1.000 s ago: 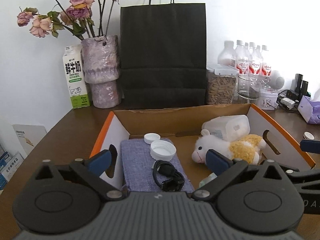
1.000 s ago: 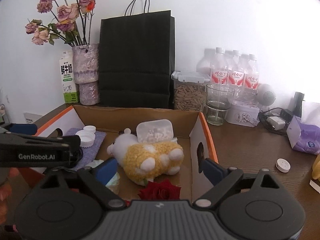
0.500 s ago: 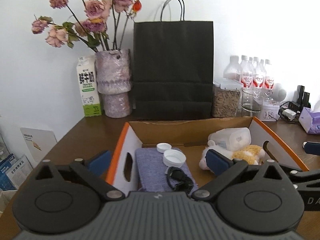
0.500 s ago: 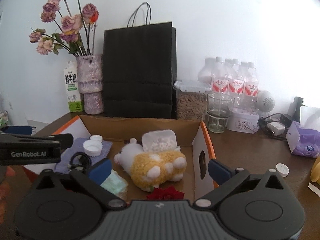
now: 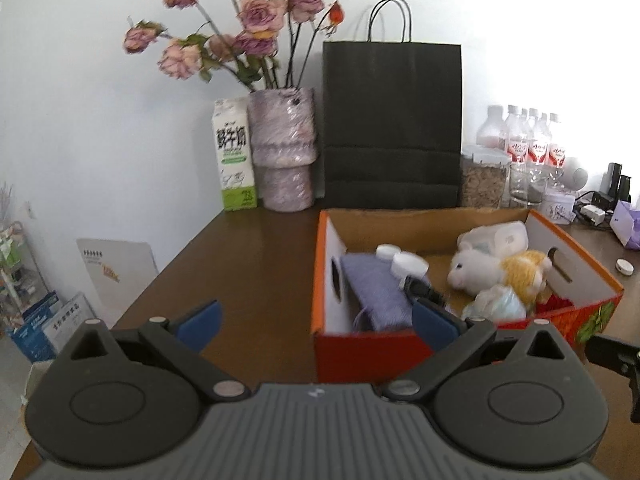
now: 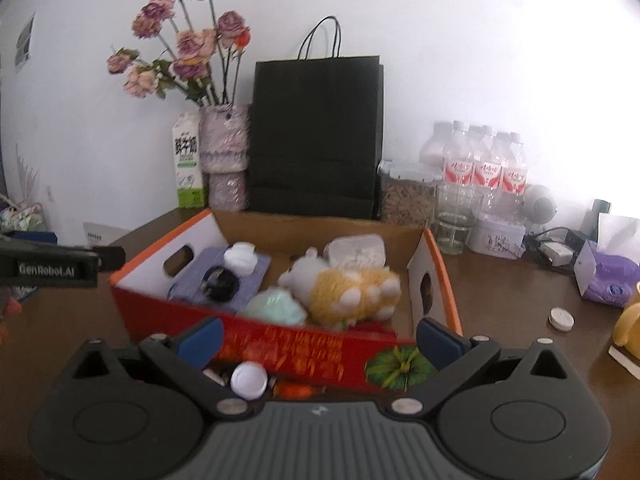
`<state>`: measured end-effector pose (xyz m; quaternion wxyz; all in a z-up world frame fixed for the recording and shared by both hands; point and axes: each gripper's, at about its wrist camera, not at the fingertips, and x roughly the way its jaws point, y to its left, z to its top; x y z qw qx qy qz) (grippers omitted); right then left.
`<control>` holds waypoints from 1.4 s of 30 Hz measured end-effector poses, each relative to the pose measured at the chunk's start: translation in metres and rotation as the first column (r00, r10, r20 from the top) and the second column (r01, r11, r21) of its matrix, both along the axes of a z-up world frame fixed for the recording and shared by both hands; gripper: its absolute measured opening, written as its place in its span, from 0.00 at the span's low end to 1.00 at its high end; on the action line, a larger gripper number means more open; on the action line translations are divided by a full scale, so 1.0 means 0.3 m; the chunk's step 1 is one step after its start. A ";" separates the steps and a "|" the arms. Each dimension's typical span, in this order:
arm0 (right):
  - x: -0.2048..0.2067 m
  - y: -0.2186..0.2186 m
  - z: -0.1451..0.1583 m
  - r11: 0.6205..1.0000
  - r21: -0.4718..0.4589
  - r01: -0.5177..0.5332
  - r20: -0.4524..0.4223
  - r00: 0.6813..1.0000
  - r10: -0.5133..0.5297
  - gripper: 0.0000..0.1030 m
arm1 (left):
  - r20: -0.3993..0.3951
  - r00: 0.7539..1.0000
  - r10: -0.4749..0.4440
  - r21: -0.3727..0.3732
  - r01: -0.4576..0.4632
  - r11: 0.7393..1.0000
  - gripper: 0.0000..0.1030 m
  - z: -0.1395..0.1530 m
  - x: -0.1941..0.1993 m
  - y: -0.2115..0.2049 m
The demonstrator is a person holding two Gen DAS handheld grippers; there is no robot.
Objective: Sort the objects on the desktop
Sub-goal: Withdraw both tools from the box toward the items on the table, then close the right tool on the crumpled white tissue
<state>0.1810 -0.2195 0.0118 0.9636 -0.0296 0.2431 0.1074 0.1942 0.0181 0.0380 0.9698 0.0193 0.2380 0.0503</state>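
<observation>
An orange cardboard box (image 5: 576, 264) (image 6: 160, 312) stands on the brown desk. It holds a white-and-yellow plush toy (image 5: 496, 268) (image 6: 344, 288), a purple cloth (image 5: 376, 288) (image 6: 248, 276), white caps (image 5: 408, 264) (image 6: 240, 258), a black cable (image 6: 220, 280), a clear plastic container (image 5: 496, 236) (image 6: 356, 248) and a pale green bundle (image 6: 276, 308). My left gripper (image 5: 316, 322) is open and empty, in front of the box's left corner. My right gripper (image 6: 320, 334) is open and empty, in front of the box's near wall. A white cap (image 6: 249, 380) lies on the desk close to the right gripper.
Behind the box stand a black paper bag (image 5: 392, 124), a vase of dried roses (image 5: 284, 148), a milk carton (image 5: 234, 156), water bottles (image 6: 484, 164), a grain jar (image 6: 408, 196) and a glass (image 6: 456, 216). A purple tissue pack (image 6: 608, 276) and a small white disc (image 6: 561, 319) lie at right.
Both grippers have drawn back from over the box toward the desk's near side; the box's red front wall now shows. The left gripper also shifted left.
</observation>
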 end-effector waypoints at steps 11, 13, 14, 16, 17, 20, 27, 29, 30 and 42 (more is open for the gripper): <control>-0.110 0.050 -0.108 0.998 -0.034 -0.044 -0.100 0.994 0.041 1.00 | -0.050 0.999 -0.018 -0.022 0.017 1.000 1.00 -0.079 -0.124 0.043; -0.112 0.064 -0.123 0.998 -0.040 -0.051 -0.114 0.992 0.046 1.00 | -0.057 0.998 -0.027 -0.024 0.026 0.999 1.00 -0.090 -0.136 0.043; -0.112 0.070 -0.130 0.998 -0.040 -0.053 -0.119 0.992 0.048 1.00 | -0.061 0.998 -0.031 -0.024 0.030 0.999 1.00 -0.097 -0.142 0.044; -0.105 0.081 -0.137 0.998 -0.038 -0.057 -0.127 0.991 0.052 0.98 | -0.069 0.997 -0.031 -0.024 0.029 0.999 1.00 -0.108 -0.150 0.046; -0.102 0.088 -0.141 0.998 -0.034 -0.061 -0.134 0.989 0.056 0.95 | -0.074 0.997 -0.032 -0.028 0.030 0.999 1.00 -0.113 -0.153 0.049; -0.091 0.104 -0.152 0.997 -0.025 -0.071 -0.153 0.986 0.066 0.87 | -0.078 0.996 -0.035 -0.040 0.032 0.999 1.00 -0.122 -0.162 0.057; -0.061 0.111 -0.175 0.998 0.015 -0.059 -0.187 0.981 0.061 0.65 | -0.089 0.995 -0.044 -0.049 0.040 0.998 1.00 -0.134 -0.164 0.069; -0.059 0.116 -0.184 0.998 0.008 -0.061 -0.195 0.979 0.062 0.62 | -0.091 0.995 -0.048 -0.050 0.044 0.998 1.00 -0.136 -0.162 0.068; -0.057 0.117 -0.188 0.998 0.004 -0.062 -0.200 0.978 0.061 0.58 | -0.092 0.995 -0.050 -0.049 0.045 0.998 1.00 -0.137 -0.160 0.068; -0.053 0.085 -0.205 0.998 -0.002 -0.058 -0.196 0.979 0.056 0.19 | -0.137 0.982 -0.133 -0.049 0.128 0.991 1.00 -0.148 -0.086 -0.008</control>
